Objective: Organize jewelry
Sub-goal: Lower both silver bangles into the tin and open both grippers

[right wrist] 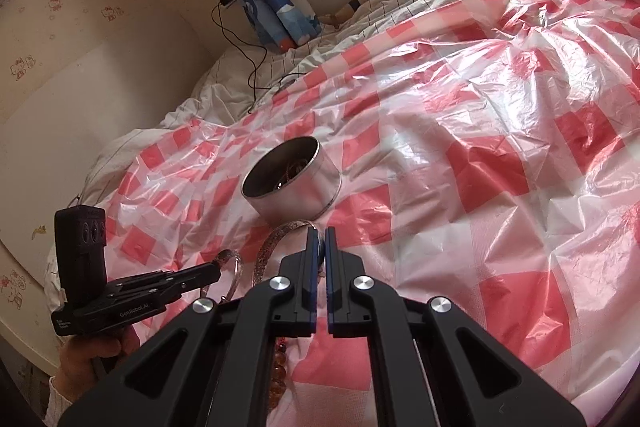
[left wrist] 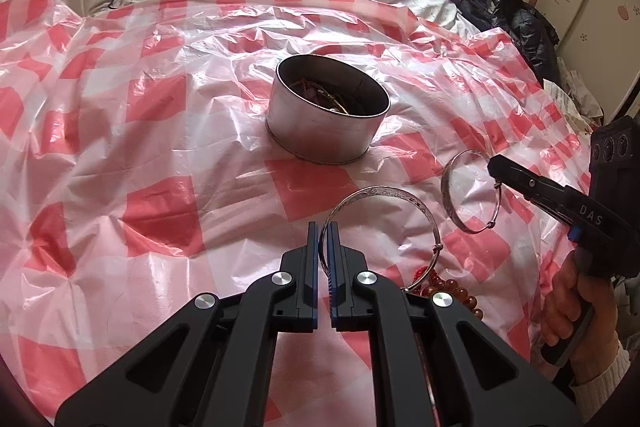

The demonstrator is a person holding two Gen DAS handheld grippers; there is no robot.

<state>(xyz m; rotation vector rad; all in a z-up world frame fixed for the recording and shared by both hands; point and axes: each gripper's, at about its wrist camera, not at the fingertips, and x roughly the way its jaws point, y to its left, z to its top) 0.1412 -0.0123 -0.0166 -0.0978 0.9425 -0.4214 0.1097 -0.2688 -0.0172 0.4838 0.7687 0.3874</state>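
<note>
While each gripper pinches an engraved silver bangle, left gripper (left wrist: 323,227) and right gripper (left wrist: 496,171) hover near the round metal tin (left wrist: 320,131).

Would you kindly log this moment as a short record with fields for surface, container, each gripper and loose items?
surface: red-and-white checked plastic sheet over a bed
container: round metal tin, open, jewelry inside
left gripper: jaws shut on a silver bangle
right gripper: jaws shut on a second silver bangle
loose: amber bead bracelet on the sheet nearest the person
</note>
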